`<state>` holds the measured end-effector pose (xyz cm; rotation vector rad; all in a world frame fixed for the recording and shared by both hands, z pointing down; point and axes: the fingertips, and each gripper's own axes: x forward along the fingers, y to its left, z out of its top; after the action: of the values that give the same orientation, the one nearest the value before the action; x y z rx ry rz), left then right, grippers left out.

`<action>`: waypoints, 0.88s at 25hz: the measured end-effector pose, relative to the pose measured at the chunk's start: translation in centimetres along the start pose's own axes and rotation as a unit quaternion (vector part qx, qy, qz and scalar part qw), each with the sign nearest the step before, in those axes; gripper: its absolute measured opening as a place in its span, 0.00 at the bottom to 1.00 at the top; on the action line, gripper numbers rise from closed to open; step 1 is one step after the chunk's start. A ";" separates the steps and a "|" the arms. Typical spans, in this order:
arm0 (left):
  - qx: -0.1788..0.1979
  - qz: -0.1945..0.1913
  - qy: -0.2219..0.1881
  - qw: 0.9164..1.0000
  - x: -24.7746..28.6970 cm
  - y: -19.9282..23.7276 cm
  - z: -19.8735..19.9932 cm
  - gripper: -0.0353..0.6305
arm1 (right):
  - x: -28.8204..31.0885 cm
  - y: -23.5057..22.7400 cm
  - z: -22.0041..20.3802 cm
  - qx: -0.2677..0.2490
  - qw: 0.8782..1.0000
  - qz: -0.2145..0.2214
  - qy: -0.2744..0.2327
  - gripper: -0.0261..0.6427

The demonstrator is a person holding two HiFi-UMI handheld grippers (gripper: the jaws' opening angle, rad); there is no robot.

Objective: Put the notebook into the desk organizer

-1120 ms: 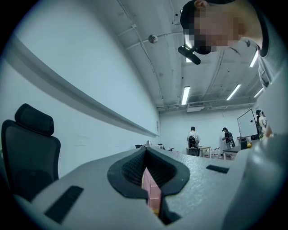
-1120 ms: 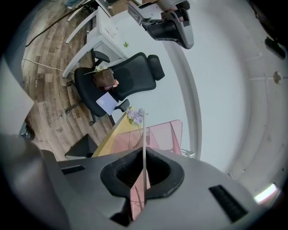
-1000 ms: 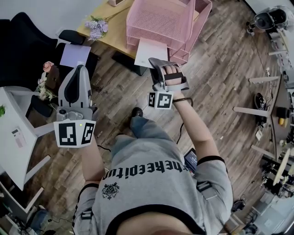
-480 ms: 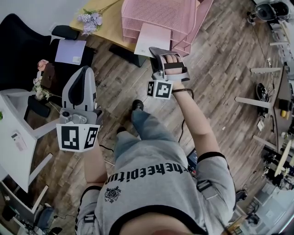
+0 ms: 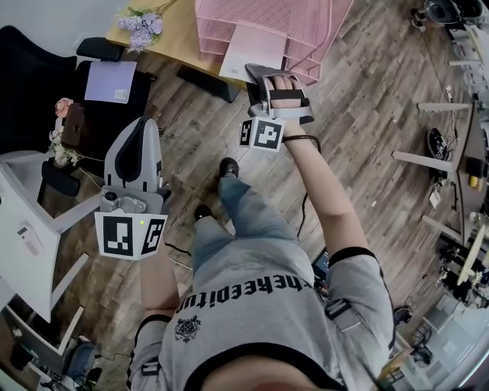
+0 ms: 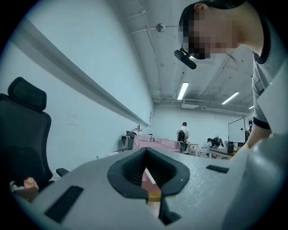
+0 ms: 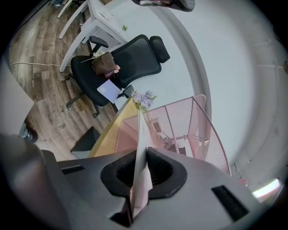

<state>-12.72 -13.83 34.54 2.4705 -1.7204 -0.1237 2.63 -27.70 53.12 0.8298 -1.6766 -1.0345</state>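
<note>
Notebook [image 5: 246,61] is pinched edge-on in the right claw [image 5: 258,76], its far end at the front of the pink desk organizer [image 5: 267,23] on the wooden worktop [image 5: 164,47]. Well apart, the left claw [image 5: 140,130] is closed on nothing.
</note>
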 end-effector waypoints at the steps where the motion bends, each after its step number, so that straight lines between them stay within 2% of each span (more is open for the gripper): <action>1: 0.000 0.001 0.002 1.000 0.0 0.0 -0.1 0.05 | 0.2 0.0 -0.2 0.003 1.000 0.002 0.003 0.05; 7: -0.002 0.008 0.007 1.000 0.0 0.1 -0.7 0.05 | 1.4 0.2 -0.6 0.031 0.999 0.019 0.012 0.06; 13: -0.003 0.013 0.010 1.000 0.4 0.0 -1.4 0.05 | 2.1 1.2 -0.9 0.054 0.997 0.059 0.004 0.10; 17: -0.004 0.015 0.012 1.000 0.4 0.0 -1.6 0.05 | 2.2 2.4 -0.9 0.055 0.995 0.088 0.005 0.15; 22: -0.003 0.016 0.013 1.000 0.4 -0.1 -1.7 0.05 | 1.7 2.8 -0.5 0.090 0.989 0.114 -0.005 0.20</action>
<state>-12.21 -14.05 36.17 2.4279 -1.7457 -0.0938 2.45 -28.15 56.39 0.7272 -1.8457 -0.7398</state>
